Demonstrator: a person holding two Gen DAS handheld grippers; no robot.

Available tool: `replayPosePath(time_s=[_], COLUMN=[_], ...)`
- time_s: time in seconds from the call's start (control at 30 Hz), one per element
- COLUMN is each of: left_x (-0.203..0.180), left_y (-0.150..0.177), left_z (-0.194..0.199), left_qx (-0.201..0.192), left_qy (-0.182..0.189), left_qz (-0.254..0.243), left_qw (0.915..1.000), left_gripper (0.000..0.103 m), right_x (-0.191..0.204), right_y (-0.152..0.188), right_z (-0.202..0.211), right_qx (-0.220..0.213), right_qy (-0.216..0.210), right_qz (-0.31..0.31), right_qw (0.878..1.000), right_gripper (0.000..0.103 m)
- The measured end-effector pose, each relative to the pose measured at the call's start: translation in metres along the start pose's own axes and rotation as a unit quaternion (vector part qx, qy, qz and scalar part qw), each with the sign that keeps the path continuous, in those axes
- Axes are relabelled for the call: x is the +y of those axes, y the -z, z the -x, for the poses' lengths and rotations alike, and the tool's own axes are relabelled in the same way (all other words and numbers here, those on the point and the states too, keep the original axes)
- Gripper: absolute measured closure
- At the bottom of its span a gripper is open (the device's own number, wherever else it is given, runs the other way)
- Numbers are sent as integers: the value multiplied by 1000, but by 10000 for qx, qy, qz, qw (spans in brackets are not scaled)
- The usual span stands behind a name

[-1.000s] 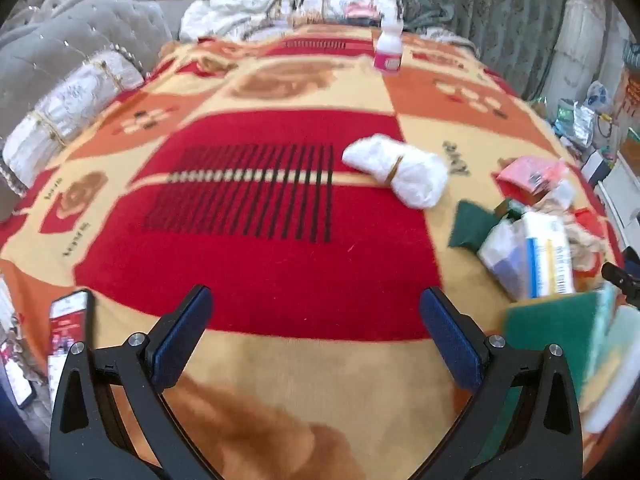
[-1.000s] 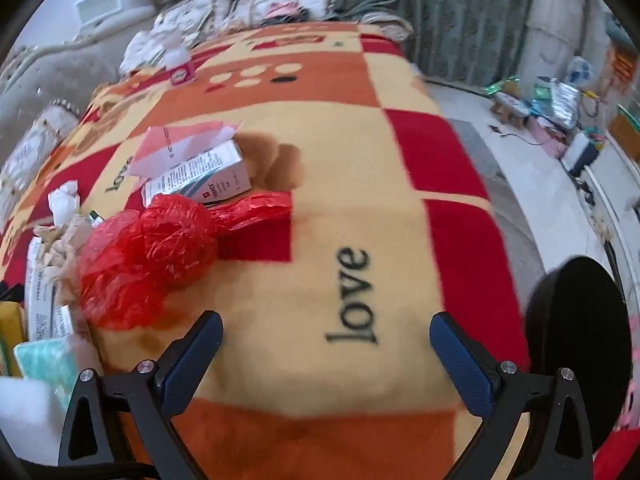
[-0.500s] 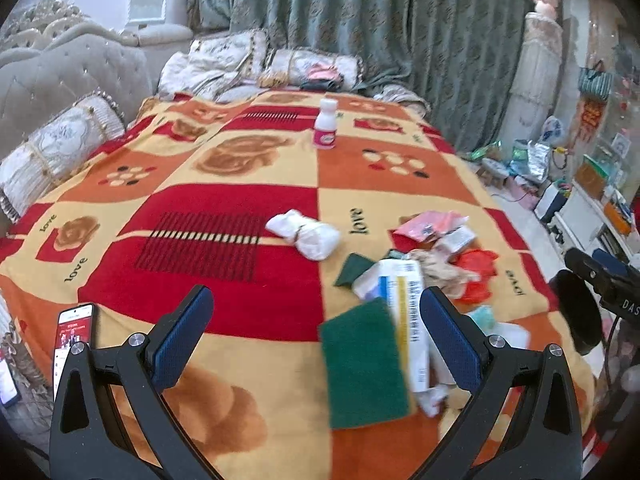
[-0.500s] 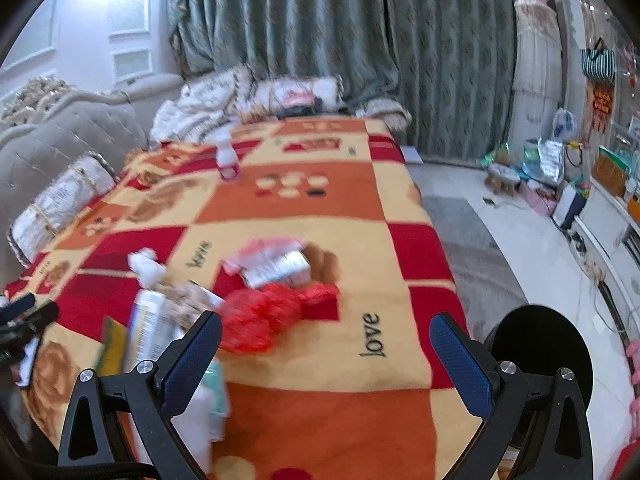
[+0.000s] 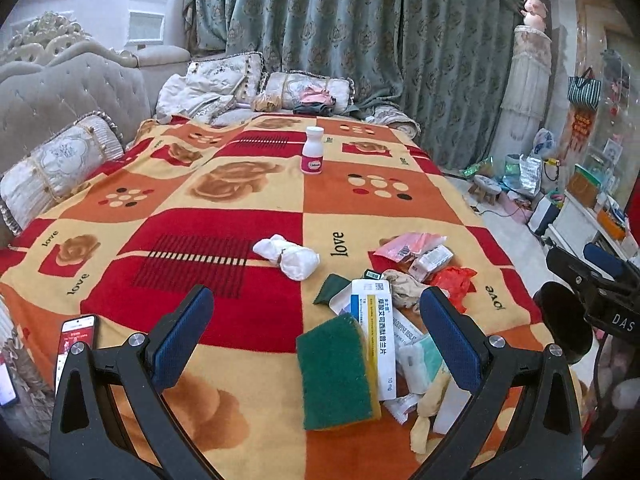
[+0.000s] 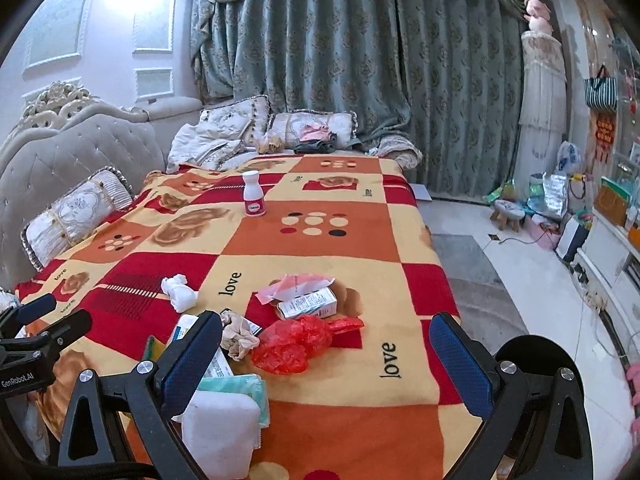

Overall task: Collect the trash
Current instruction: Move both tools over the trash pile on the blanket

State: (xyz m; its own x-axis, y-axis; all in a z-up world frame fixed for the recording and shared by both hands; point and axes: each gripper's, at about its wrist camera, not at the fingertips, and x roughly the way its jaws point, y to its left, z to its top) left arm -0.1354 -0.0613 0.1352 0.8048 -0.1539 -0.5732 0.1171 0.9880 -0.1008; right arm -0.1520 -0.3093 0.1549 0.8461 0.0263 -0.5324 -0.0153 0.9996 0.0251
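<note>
Red crinkled plastic, the red bag (image 6: 298, 342), lies on the patterned blanket (image 6: 320, 240) at the near right edge of a litter heap, beside a crumpled tissue (image 6: 238, 338) and a medicine box (image 6: 308, 306). It sits ahead of the right gripper (image 6: 326, 364), closer to its left finger, long axis running left to right. Both the right gripper and the left gripper (image 5: 316, 338) hang spread wide and empty. A black bin (image 6: 532, 356) waits low on the right, so the right hand looks better placed.
</note>
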Motion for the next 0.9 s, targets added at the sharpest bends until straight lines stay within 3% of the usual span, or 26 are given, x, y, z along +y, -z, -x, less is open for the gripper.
replayPosePath(time_s=[0.9], left_x=[2], left_y=[-6], left_z=[2], left_qx=[-146], left_qy=[-131], left_qz=[156], left_qw=[9997], left_gripper=[0], right_x=[5], right_y=[-5], right_z=[1], right_qx=[-57], right_qy=[-60], right_qz=[45], right_qw=[10000], right_gripper=[0])
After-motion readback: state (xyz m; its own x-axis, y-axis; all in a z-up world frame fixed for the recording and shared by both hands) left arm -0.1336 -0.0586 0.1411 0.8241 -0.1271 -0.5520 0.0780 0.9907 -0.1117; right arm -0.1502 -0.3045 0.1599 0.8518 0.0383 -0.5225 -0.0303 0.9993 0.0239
